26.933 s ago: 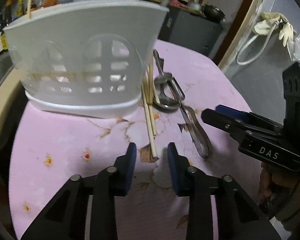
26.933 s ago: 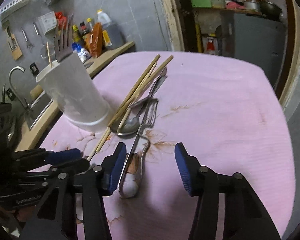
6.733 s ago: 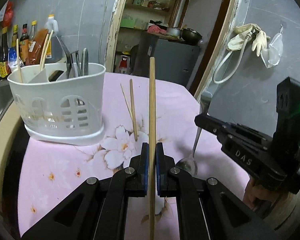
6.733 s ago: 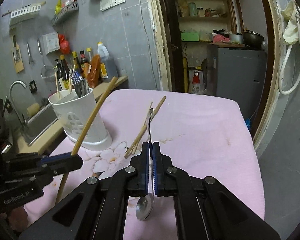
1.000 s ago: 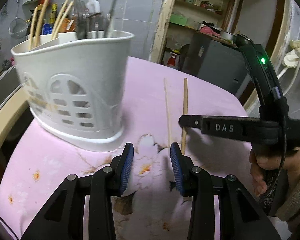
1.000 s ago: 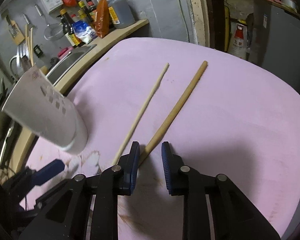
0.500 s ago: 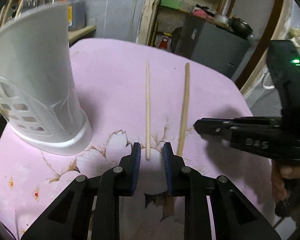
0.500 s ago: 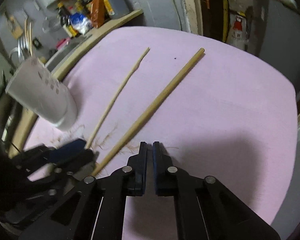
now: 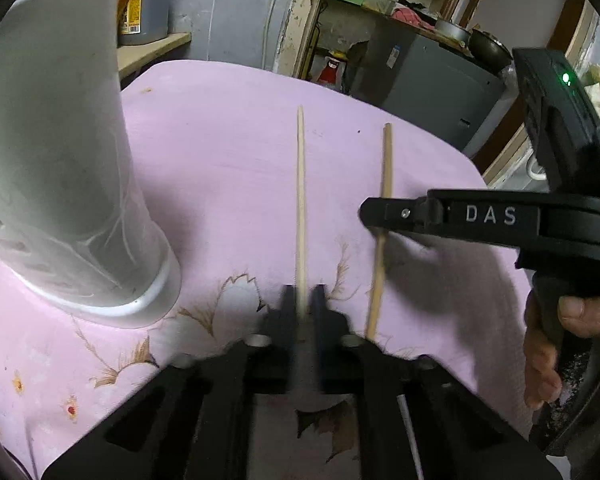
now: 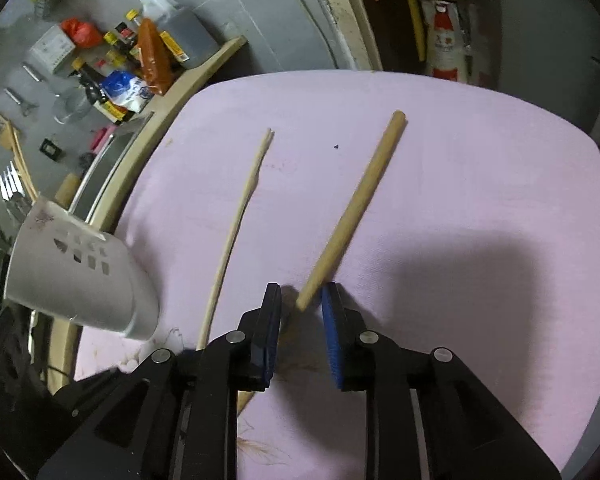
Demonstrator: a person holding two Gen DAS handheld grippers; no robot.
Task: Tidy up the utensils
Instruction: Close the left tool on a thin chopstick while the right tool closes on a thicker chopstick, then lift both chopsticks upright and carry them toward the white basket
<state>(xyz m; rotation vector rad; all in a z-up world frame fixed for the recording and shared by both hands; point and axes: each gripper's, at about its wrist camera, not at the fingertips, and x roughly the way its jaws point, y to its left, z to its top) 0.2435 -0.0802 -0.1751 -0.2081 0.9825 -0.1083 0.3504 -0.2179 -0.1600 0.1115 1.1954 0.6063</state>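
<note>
Two chopsticks are on the pink tablecloth (image 9: 220, 152), side by side and well apart, both running up the frame.

Your left gripper (image 9: 302, 312) has just been closing and is now clenched on the near end of the thin chopstick (image 9: 300, 200). In the left wrist view that stick sits dead centre, its lower end between the blurred fingers, the rest lying on the cloth toward the top of the frame. In the right wrist view it is the pale curved stick (image 10: 236, 224) left of centre, with a frayed far tip.

Your right gripper (image 10: 300, 312) has just been opening. Its jaws stand apart with the near end of the thick chopstick (image 10: 356, 204) between them; the pads are not pressing on it, so nothing is held. In the left wrist view the same gripper (image 9: 370, 214) comes in from the right edge and crosses that stick (image 9: 384, 200) about mid-length, your hand (image 9: 556, 328) on its handle at lower right.

White utensil holder (image 9: 60, 184) fills the left side of the left wrist view, standing on the cloth, apart from both sticks. In the right wrist view it is at lower left (image 10: 76, 280), with slots in its wall.

Bottles (image 10: 148, 52) on a shelf, upper left of the right wrist view.
</note>
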